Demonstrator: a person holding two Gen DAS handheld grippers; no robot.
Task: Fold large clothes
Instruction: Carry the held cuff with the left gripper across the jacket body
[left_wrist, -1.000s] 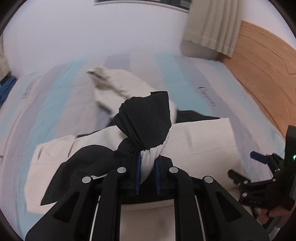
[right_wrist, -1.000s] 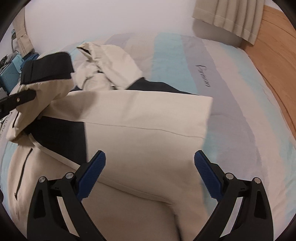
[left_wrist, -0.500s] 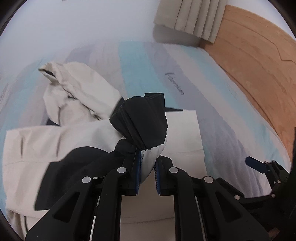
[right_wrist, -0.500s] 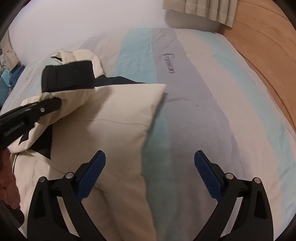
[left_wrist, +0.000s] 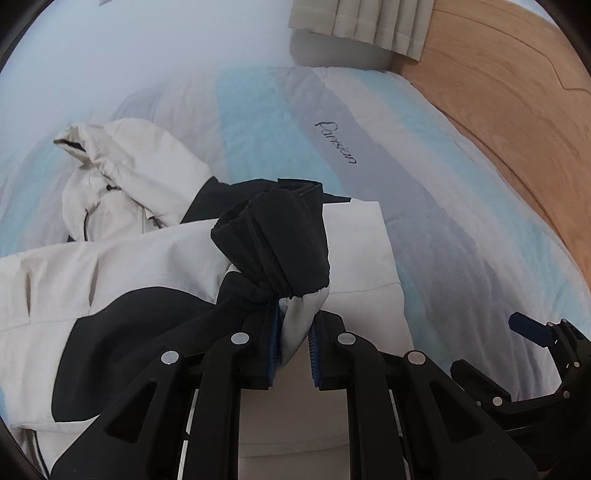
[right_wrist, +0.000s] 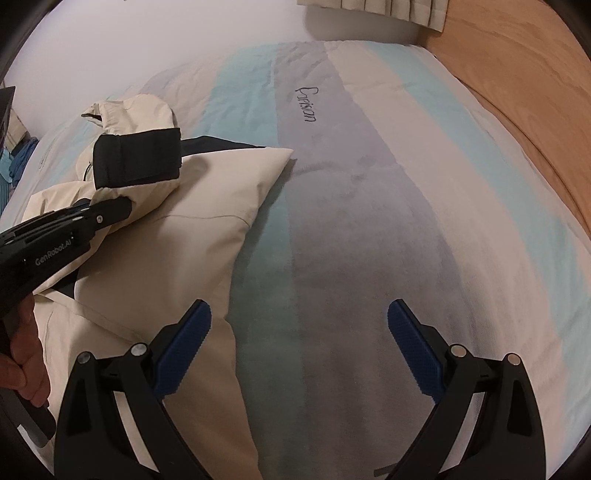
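A large cream and black jacket (left_wrist: 110, 258) lies spread on the bed, its hood (left_wrist: 122, 162) bunched at the far left. My left gripper (left_wrist: 294, 343) is shut on the jacket's sleeve end, and the black cuff (left_wrist: 280, 240) sticks up past the pads. The sleeve is held over the folded jacket body (right_wrist: 207, 206). In the right wrist view the same cuff (right_wrist: 136, 158) and the left gripper (right_wrist: 66, 229) appear at the left. My right gripper (right_wrist: 299, 347) stands open above the bedspread, just right of the jacket's edge, with nothing between its fingers.
The bedspread (right_wrist: 351, 221) has cream, light blue and grey stripes with a written word on the grey one. A wooden headboard (left_wrist: 509, 110) runs along the right. Curtains (left_wrist: 362, 22) hang at the back wall. A person's hand (right_wrist: 22, 354) holds the left gripper.
Both grippers have moved right across the bed. The left carried the sleeve over the jacket body. The right gripper went from above the jacket to above bare bedspread, still open.
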